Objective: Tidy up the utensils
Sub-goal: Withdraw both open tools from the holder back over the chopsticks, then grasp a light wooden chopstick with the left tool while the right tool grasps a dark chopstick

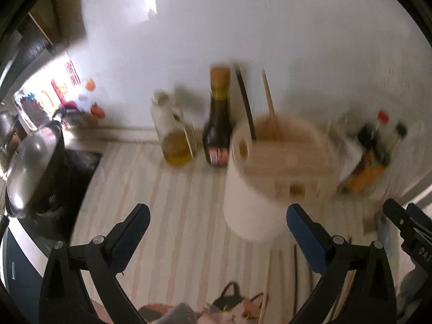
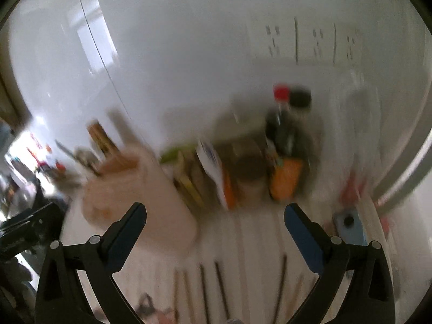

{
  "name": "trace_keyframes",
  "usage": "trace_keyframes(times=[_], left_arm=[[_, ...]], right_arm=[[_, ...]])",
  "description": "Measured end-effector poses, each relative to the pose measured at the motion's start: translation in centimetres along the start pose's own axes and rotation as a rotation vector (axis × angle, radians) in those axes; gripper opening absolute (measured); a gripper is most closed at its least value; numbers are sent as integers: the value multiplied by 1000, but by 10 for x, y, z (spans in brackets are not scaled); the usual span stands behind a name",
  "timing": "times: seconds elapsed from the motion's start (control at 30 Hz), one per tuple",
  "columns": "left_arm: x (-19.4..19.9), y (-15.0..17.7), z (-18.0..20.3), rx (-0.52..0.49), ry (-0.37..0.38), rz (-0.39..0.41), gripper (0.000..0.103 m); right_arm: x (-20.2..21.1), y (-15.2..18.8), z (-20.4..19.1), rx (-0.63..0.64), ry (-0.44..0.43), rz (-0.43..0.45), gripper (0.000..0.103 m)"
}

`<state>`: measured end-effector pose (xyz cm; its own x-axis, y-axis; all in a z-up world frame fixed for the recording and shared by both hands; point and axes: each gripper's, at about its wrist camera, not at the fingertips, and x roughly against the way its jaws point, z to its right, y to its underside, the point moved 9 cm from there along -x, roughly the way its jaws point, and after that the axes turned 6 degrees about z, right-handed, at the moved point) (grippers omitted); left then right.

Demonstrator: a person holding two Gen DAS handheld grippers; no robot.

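Striped countertop (image 1: 162, 189) against a white wall is your workspace. At one o'clock in your left view, the white utensil holder (image 1: 270, 189) already has two chopsticks (image 1: 270, 100) standing in it. Several loose chopsticks (image 2: 221, 286) lie flat at six o'clock in the right view and have yet to go in. Your left gripper (image 1: 217, 232) and right gripper (image 2: 214, 232) are both spread wide and empty, so the job looks partly done.
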<state>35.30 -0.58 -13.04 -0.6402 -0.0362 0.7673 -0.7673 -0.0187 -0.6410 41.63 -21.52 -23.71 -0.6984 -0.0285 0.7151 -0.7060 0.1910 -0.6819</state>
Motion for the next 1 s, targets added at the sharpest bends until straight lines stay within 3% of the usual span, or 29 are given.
trace_keyframes(times=[0.13, 0.2, 0.3, 0.37, 0.5, 0.63, 0.7, 0.83, 1.0], left_arm=[[-25, 48, 9, -43, -26, -85, 103], [-41, 75, 15, -72, -35, -146, 102], [-60, 109, 24, -100, -25, -228, 100], [-72, 133, 30, -109, -13, -293, 91], [-90, 173, 43, -110, 32, -401, 71], [-94, 187, 52, -109, 64, -431, 67], [-95, 189, 58, -116, 78, -432, 64], [-95, 195, 71, -133, 95, -434, 60], [-93, 209, 87, -153, 108, -454, 49]], right_arm=[[-25, 48, 8, 31, 21, -127, 97], [-40, 75, 11, 57, 26, -208, 78], [-65, 118, 16, 87, 15, -342, 69], [-77, 139, 18, 97, 9, -403, 65], [-99, 180, 23, 131, 3, -504, 47], [-111, 201, 24, 151, -11, -551, 36], [-114, 212, 24, 172, -12, -576, 25], [-110, 218, 28, 241, 30, -555, 8], [-101, 226, 47, 212, 44, -574, 6]])
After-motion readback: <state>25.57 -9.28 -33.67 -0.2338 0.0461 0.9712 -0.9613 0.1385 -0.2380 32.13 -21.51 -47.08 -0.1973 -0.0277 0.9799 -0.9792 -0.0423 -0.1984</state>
